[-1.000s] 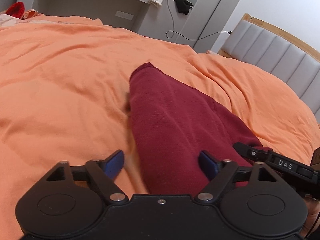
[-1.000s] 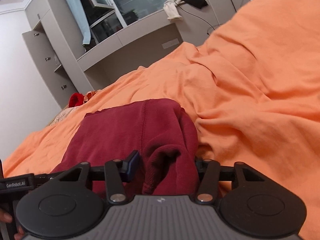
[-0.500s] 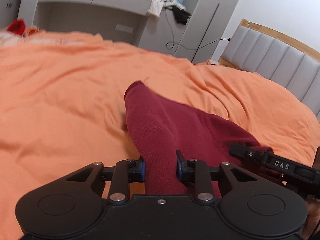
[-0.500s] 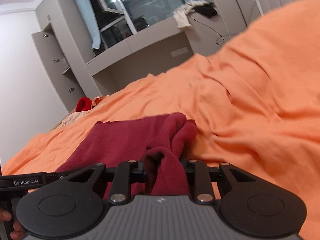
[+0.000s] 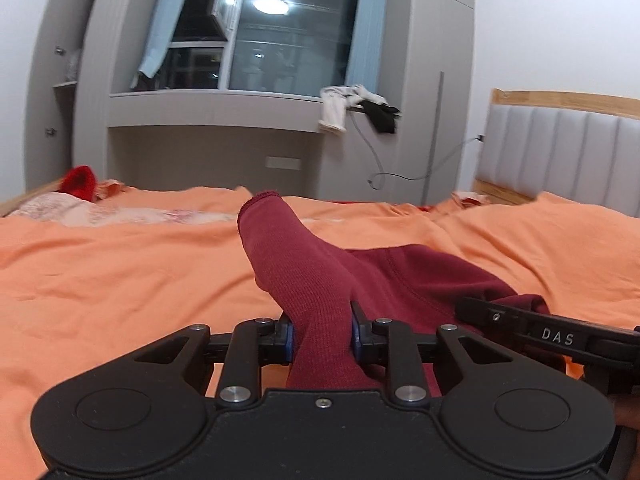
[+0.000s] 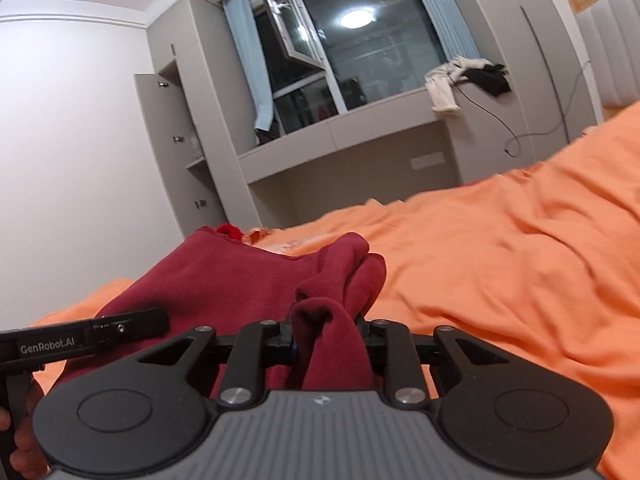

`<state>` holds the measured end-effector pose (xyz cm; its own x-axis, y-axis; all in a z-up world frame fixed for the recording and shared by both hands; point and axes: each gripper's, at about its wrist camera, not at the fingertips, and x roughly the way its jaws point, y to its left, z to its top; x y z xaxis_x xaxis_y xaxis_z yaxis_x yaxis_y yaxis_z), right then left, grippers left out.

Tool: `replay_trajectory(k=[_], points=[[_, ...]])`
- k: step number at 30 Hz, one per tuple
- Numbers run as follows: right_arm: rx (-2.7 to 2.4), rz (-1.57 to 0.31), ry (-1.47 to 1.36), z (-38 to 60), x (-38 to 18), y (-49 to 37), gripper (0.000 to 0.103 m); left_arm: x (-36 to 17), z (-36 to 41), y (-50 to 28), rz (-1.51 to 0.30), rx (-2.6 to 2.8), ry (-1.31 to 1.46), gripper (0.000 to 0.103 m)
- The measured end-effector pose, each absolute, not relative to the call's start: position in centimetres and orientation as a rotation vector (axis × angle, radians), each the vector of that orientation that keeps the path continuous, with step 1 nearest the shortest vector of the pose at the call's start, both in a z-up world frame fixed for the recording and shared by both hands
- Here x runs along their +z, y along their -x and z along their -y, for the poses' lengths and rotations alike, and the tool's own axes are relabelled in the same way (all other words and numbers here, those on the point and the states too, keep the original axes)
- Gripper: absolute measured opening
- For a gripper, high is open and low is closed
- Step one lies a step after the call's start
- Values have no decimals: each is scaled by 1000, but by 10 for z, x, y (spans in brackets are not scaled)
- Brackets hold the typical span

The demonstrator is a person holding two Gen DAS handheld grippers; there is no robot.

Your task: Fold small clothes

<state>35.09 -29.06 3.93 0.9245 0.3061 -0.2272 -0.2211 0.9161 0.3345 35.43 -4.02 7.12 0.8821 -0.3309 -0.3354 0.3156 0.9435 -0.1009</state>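
A dark red garment (image 5: 400, 280) lies on the orange bedspread (image 5: 120, 280). My left gripper (image 5: 322, 338) is shut on its near left edge, and a long ribbed part rises from the jaws toward the far side. My right gripper (image 6: 330, 340) is shut on a bunched fold of the same garment (image 6: 224, 276) at its right edge. Both hold the cloth lifted off the bed. The right gripper's body (image 5: 552, 332) shows at the right of the left wrist view, and the left gripper's body (image 6: 80, 338) at the left of the right wrist view.
A grey padded headboard (image 5: 560, 152) stands at the right. A grey window ledge (image 5: 240, 108) holds white and black clothes (image 5: 360, 108), with a cable hanging down. A bright red item (image 5: 80, 182) and patterned cloth lie at the bed's far left.
Both grippers closed on the dark red garment, then lifted and tilted up, so the window and wall now fill the upper view. The garment's edges rose off the bed.
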Motion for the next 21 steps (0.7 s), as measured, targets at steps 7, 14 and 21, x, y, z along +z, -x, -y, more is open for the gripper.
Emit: replay_trajectory(k=[7,14,21], points=[[224,-426,-277,280,16,-374,26,36,23,-374,-497,-286,72,29],[203,-495,-342,294,4,-376,44,23,22,-374,-528,-243,53,41],[178,-508,-361,299,4,-373,66,25,24,-370,-532,-177,44,72]])
